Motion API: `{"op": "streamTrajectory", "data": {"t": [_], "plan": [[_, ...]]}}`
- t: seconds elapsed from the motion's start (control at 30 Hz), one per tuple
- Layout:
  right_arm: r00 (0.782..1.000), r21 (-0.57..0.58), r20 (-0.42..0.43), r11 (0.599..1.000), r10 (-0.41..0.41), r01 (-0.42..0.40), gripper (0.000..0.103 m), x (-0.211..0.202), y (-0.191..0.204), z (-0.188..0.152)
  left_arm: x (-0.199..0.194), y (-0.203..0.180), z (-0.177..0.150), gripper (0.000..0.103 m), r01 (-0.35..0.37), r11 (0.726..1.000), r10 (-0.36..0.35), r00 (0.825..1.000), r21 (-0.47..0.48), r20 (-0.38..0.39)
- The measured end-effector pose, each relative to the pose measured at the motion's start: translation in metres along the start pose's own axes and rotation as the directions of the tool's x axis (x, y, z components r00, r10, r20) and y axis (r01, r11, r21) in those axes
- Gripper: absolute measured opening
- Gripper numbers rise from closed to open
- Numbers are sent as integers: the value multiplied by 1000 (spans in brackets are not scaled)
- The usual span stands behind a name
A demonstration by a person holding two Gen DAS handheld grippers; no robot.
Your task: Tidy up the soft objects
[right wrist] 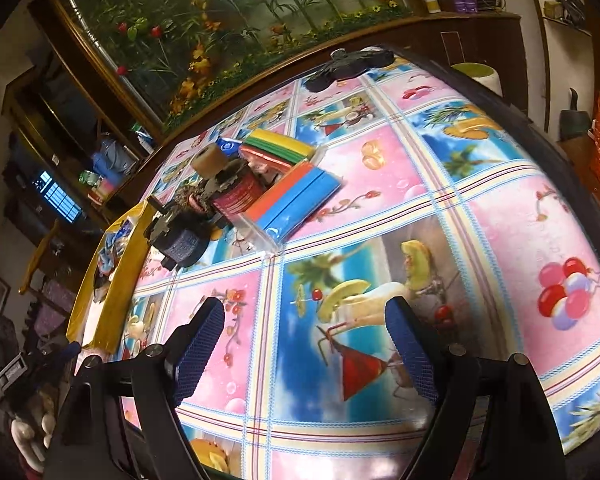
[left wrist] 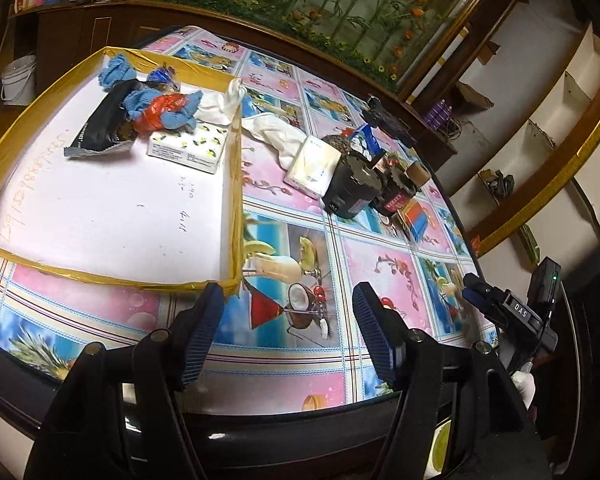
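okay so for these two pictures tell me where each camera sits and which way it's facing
Left wrist: on the left gripper, looking down over the table edge at the yellow-rimmed box holding blue cloths; its own open fingers show, the right gripper beside them.
Right wrist: on the right gripper, facing the tablecloth and colourful packs; open fingers show, a gloved hand low left.
Shared: tablecloth, box, black motor.
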State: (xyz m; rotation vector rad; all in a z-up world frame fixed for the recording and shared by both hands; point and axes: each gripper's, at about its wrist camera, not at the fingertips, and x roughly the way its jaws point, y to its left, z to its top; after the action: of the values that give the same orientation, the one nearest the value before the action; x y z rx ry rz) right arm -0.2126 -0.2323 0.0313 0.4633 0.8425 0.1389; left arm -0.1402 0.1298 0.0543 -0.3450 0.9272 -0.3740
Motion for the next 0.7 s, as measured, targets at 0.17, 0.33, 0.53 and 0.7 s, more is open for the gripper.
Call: {"op": "streamTrajectory", "data": {"t": [0.17, 0.33, 0.53, 0.7], "plan": [[1000, -24, 16, 1000, 13, -12, 84, 12, 12, 7, 6, -11, -2, 66, 4, 1000, -4, 1000, 26, -12], [1000, -60, 21, 998, 10, -8, 84, 23, 29, 21, 9, -12, -5, 66, 20, 998, -19, 1000, 54, -13], [991, -189, -67, 974, 113, -124, 84, 44, 107, 54, 11, -6, -5, 66, 65, 997, -64, 998, 48, -15], [962, -275, -211, 934, 175, -230, 85, 86, 183, 87, 3, 6, -5, 66, 102, 994, -102, 995, 40, 0]]}}
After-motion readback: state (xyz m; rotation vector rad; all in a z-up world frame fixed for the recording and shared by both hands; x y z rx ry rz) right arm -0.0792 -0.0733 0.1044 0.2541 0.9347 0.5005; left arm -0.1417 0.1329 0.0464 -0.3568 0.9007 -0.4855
